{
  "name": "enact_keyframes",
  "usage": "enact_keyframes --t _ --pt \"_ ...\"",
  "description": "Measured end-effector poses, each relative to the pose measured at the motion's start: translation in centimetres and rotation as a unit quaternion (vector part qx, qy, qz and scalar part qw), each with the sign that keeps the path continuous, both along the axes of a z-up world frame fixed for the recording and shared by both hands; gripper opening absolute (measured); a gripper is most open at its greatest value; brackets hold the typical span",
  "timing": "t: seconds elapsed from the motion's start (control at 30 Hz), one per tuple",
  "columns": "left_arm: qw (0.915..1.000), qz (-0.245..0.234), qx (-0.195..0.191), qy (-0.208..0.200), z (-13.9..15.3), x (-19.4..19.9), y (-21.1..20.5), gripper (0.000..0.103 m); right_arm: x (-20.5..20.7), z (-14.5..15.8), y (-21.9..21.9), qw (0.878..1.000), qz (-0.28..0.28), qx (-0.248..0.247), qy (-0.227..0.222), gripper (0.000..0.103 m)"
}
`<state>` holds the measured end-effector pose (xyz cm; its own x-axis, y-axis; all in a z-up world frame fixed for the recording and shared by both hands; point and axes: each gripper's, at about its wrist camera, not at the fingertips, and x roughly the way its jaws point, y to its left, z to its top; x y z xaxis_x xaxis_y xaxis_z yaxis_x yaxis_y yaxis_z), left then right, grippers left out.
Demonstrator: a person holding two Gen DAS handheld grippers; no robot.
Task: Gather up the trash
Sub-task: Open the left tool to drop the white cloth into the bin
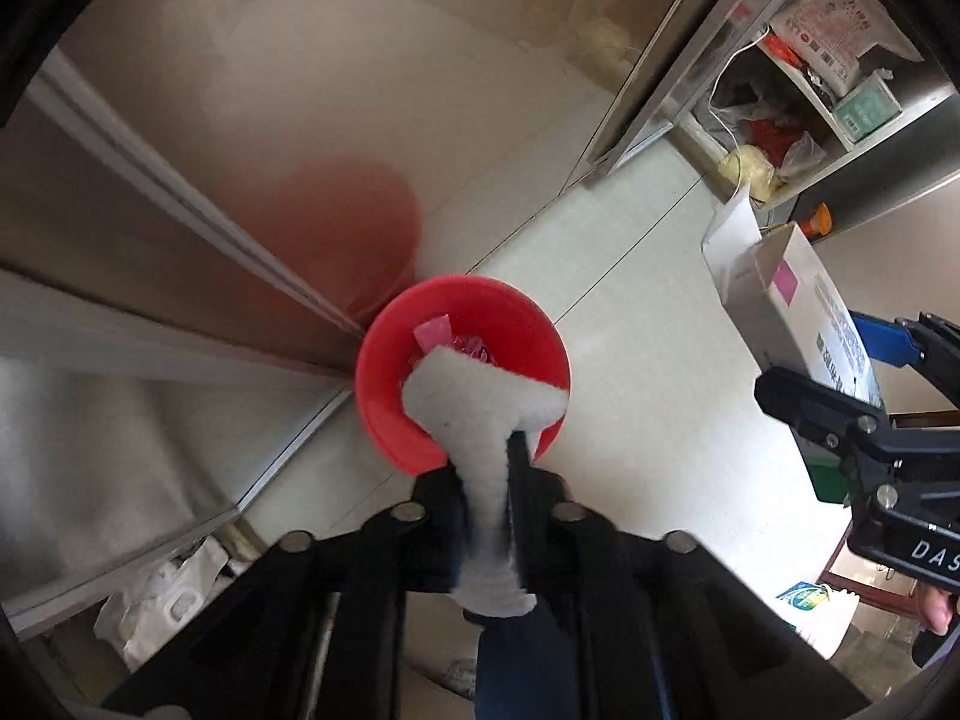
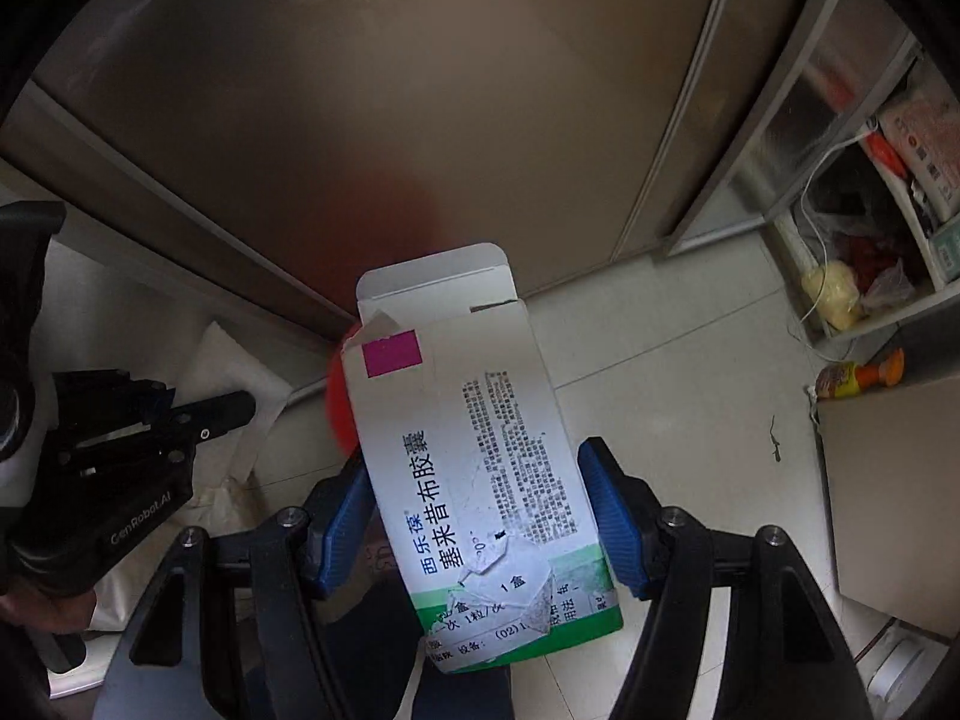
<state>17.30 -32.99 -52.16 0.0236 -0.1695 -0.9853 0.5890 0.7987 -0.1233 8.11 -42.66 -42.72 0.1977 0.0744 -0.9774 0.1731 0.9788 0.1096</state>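
Trash sits in the red bin (image 1: 384,396) (pink scraps); left hand-held gripper (image 1: 489,480) pinches white wadding (image 1: 480,408) above it, right hand-held gripper (image 2: 480,510) clamps a medicine box (image 2: 468,468), both undropped.

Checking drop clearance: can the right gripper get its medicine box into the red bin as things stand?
Probably yes: the red bin is open-topped beside the medicine box; only the left gripper with its white pad hangs over the rim.

A home, likely a kitchen corner — pale tiled floor (image 1: 630,312), steel-fronted cabinets (image 1: 150,276), an open shelf (image 2: 888,222) crammed with food bags and packets.
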Motion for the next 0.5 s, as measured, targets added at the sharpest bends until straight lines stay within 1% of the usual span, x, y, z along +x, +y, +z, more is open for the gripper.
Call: enact_keyframes --t 0.03,0.1,0.2,0.27,0.4,0.47,0.5 --pt "1.0000 -0.001 0.001 -0.004 -0.5 0.2 -0.3 0.025 0.0 -0.6 -0.2 1.000 -0.002 -0.001 0.002 0.064" --pt "0.9999 -0.010 0.006 -0.009 -1.3 -0.1 -0.6 0.026 0.0 -1.5 -0.5 1.000 -0.008 0.001 0.007 0.065" --pt "0.9994 -0.016 0.027 -0.012 -1.3 0.1 -1.2 0.031 0.0 -2.1 -0.7 1.000 -0.020 0.002 0.015 0.065" --pt "0.9996 -0.015 0.023 -0.007 -0.7 0.0 -1.5 0.031 0.0 -1.8 -0.9 1.000 -0.022 0.001 0.014 0.065" --pt "0.9997 -0.015 0.018 0.002 -0.1 -0.1 -0.4 0.032 -0.5 -0.8 -0.5 1.000 -0.019 0.002 0.011 0.065" --pt "0.9998 -0.010 0.018 0.004 0.4 -0.3 0.3 0.035 -0.7 -0.5 0.4 1.000 -0.016 0.002 0.011 0.065" --pt "0.9998 -0.008 0.016 0.002 0.1 -0.3 0.4 0.040 -0.9 -0.5 0.6 1.000 -0.014 0.002 0.011 0.064"
